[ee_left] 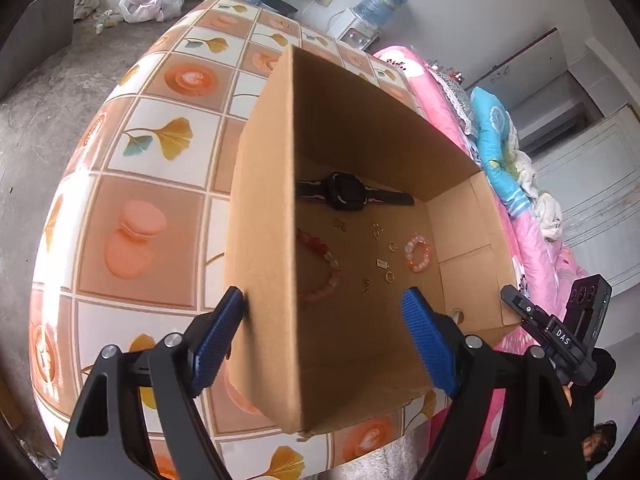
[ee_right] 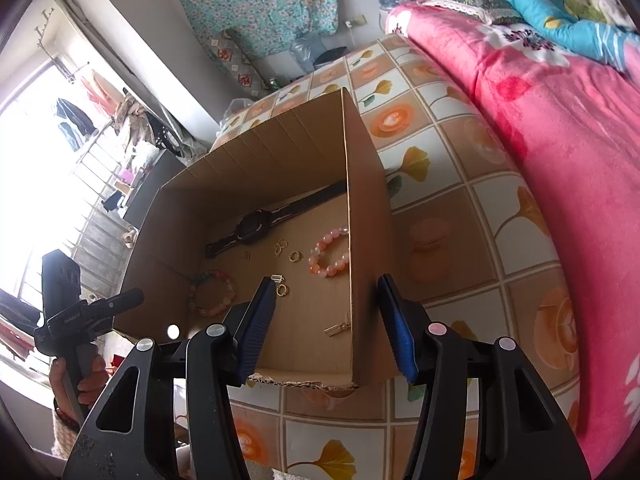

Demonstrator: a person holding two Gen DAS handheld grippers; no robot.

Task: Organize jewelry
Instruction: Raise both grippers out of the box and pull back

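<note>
An open cardboard box [ee_left: 264,240] [ee_right: 368,200] stands on the table. On its floor lie a black watch [ee_left: 348,192] [ee_right: 256,226], a small pink bead bracelet [ee_left: 419,253] [ee_right: 330,254], a larger red-and-pink bracelet [ee_left: 324,268] [ee_right: 212,292] and several small gold pieces [ee_left: 382,264] [ee_right: 282,284]. My left gripper [ee_left: 324,294] is open and straddles the box's left wall, its outer finger touching the cardboard. My right gripper [ee_right: 326,280] is open astride the right wall, with neither pad pressing on it.
The table's cloth [ee_left: 160,140] [ee_right: 460,200] has leaf and macaron tiles. A bed with a pink blanket [ee_right: 560,140] [ee_left: 532,240] runs along the table's right side. A hand [ee_right: 76,380] holds the left gripper's handle. A plastic bag [ee_left: 152,0] lies on the floor.
</note>
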